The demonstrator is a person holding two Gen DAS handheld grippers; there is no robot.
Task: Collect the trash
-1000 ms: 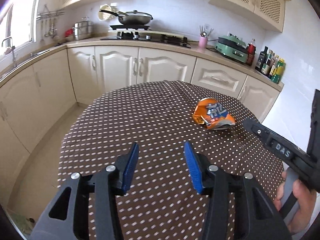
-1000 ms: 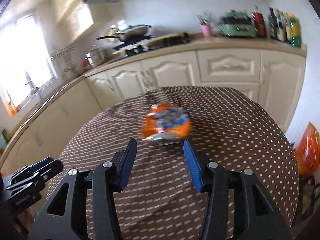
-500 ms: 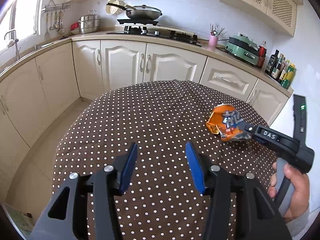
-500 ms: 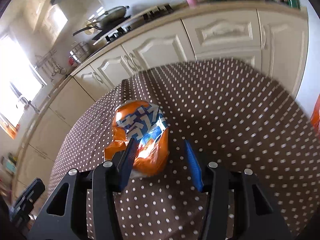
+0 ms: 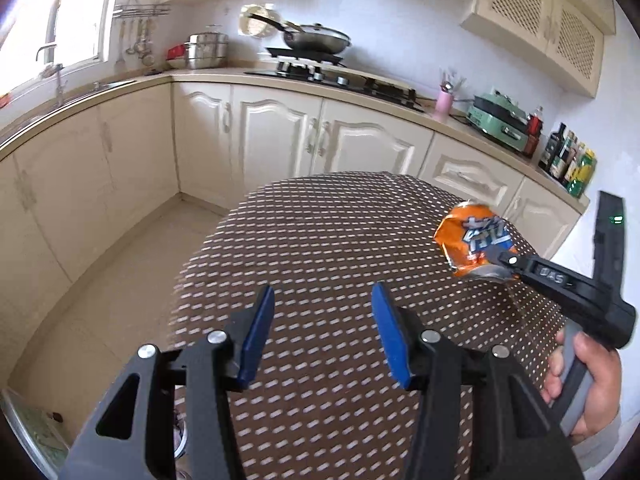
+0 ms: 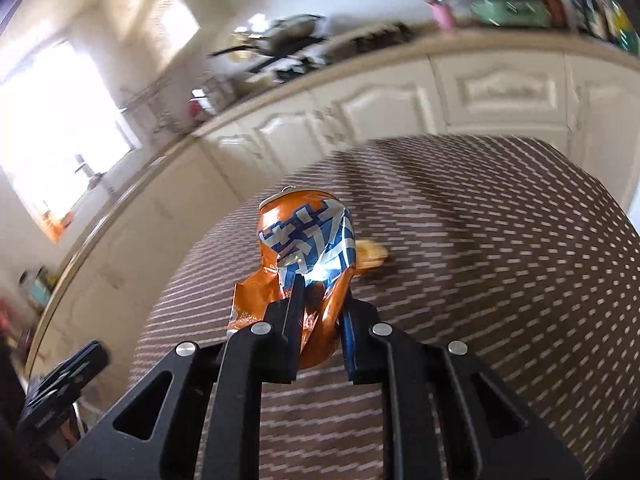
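1. Fingers of my right gripper (image 6: pixel 320 320) are closing on the crushed orange can (image 6: pixel 306 252): their blue pads sit against its crumpled lower end, and the can stands up and away from them, its blue-and-white lettering facing my camera.
2. Can, seen from the left wrist view (image 5: pixel 476 240), is at the far right of the tabletop, with the tip of the right gripper (image 5: pixel 506 262) at its near lower edge. Whether it rests on the cloth or is just clear of it, I cannot tell.
3. Fingers of my left gripper (image 5: pixel 322 334) stand apart with nothing between them, only dotted cloth showing in the gap; they are over the near middle of the tabletop, well apart from the can.
4. Hand (image 5: pixel 584 392) on the right gripper's grey handle shows at the right edge of the left wrist view, with a pale sleeve cuff below it.
5. Tabletop (image 5: pixel 320 240) is round and covered in a brown cloth with white dots. Just right of the can in the right wrist view lies a small yellowish scrap (image 6: pixel 370 258), too blurred to name.
6. Beyond the tabletop run cream cabinets (image 5: pixel 280 140) under a counter, with a pan (image 5: pixel 316 40) on the hob, a pink cup (image 5: pixel 444 100) of utensils, a green appliance (image 5: pixel 500 120) and bottles (image 5: pixel 568 160) at the far right.
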